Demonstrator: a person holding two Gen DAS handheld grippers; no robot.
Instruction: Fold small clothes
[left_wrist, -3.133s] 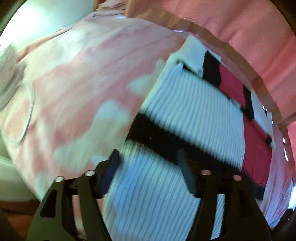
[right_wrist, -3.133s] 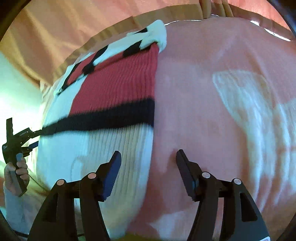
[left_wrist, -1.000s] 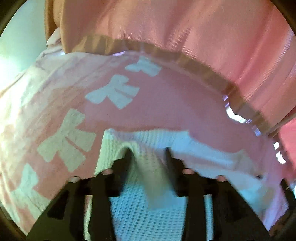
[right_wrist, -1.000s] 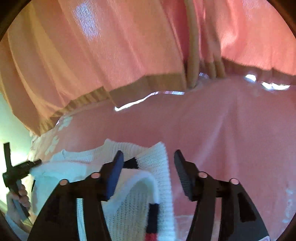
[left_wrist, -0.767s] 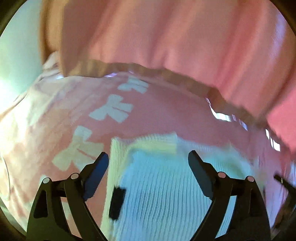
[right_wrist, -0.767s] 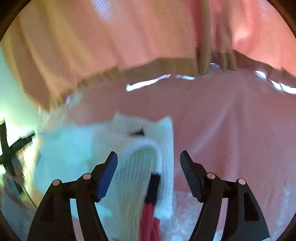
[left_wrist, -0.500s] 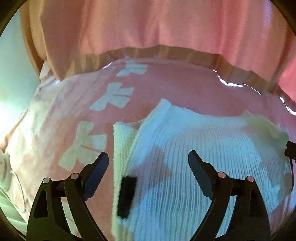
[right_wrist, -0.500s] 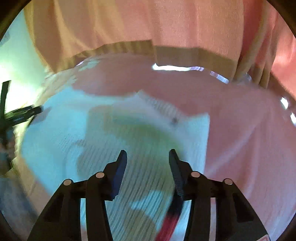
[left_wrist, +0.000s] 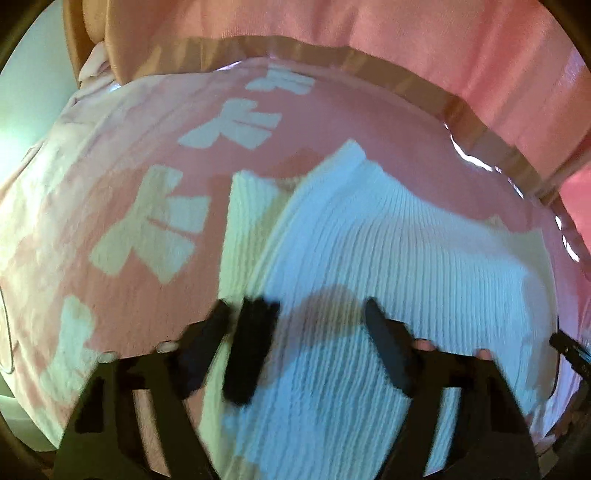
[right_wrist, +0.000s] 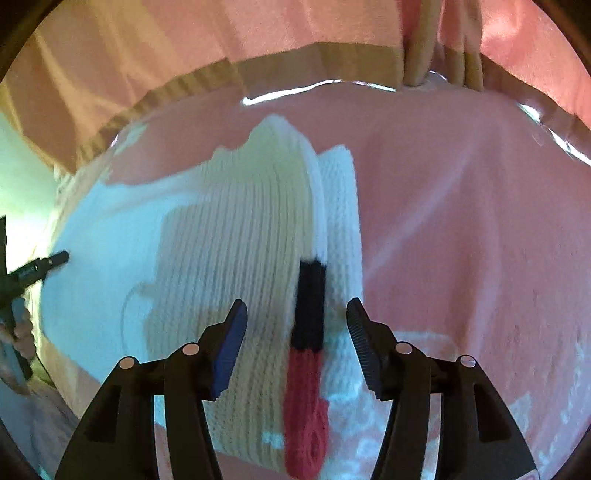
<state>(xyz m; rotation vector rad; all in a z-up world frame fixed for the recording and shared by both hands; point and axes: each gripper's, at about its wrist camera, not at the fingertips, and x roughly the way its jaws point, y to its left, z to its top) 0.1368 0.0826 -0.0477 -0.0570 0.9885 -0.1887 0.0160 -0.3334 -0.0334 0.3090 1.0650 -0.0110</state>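
A white ribbed knit sweater lies folded on the pink bedspread. My left gripper hovers low over its left edge, jaws closing. A black stripe of that edge lies between the fingers, and the pads do not press it. In the right wrist view the sweater shows its right folded edge, with a black stripe and a red stripe. My right gripper stands open astride that edge. The left gripper and the hand holding it show at the far left.
The bedspread carries white bow patterns left of the sweater. A pink curtain with a tan band hangs along the bed's far side. A pale wall shows at the far left. The right gripper's tip shows at the right edge.
The sweater's lower half was carried over and let go, hiding the red and black front. The left jaws opened wide, then narrowed. Both grippers came down closer to the sweater's edges.
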